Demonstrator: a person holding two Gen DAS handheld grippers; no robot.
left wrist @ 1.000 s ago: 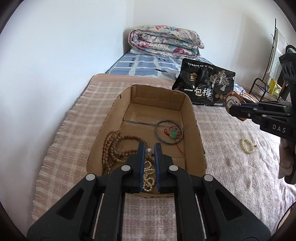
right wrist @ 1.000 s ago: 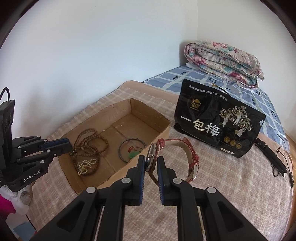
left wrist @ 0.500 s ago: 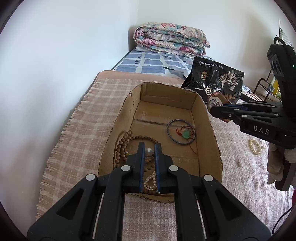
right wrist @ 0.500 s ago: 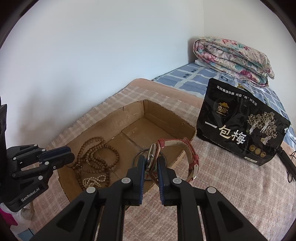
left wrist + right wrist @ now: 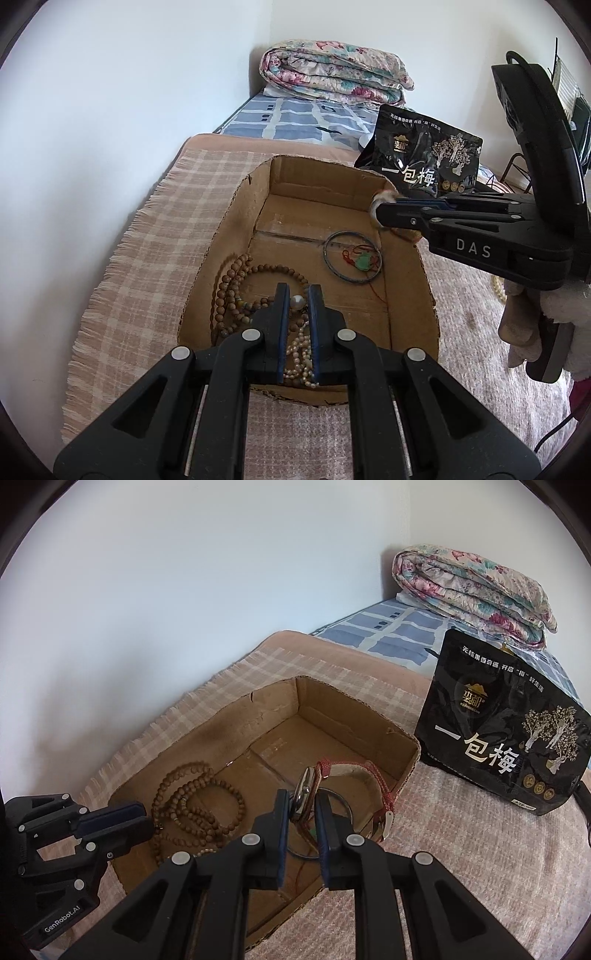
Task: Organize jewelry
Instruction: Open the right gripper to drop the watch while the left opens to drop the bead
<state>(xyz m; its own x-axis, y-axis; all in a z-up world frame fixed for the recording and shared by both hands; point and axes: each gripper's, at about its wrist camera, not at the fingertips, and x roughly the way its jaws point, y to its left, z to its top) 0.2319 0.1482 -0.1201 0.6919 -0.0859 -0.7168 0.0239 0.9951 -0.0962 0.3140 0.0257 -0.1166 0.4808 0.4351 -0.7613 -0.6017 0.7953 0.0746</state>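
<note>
Altogether two grippers (image 5: 297, 295) (image 5: 302, 805), one box (image 5: 236, 716), one watch (image 5: 306, 792), one bangle (image 5: 352, 258)

One cardboard box (image 5: 236, 206) holds one brown wooden bead strand (image 5: 231, 280), one pearl strand (image 5: 299, 343) and one bangle (image 5: 352, 258). One wristwatch (image 5: 306, 794), one black snack bag (image 5: 502, 731), one folded quilt (image 5: 472, 590).
</note>
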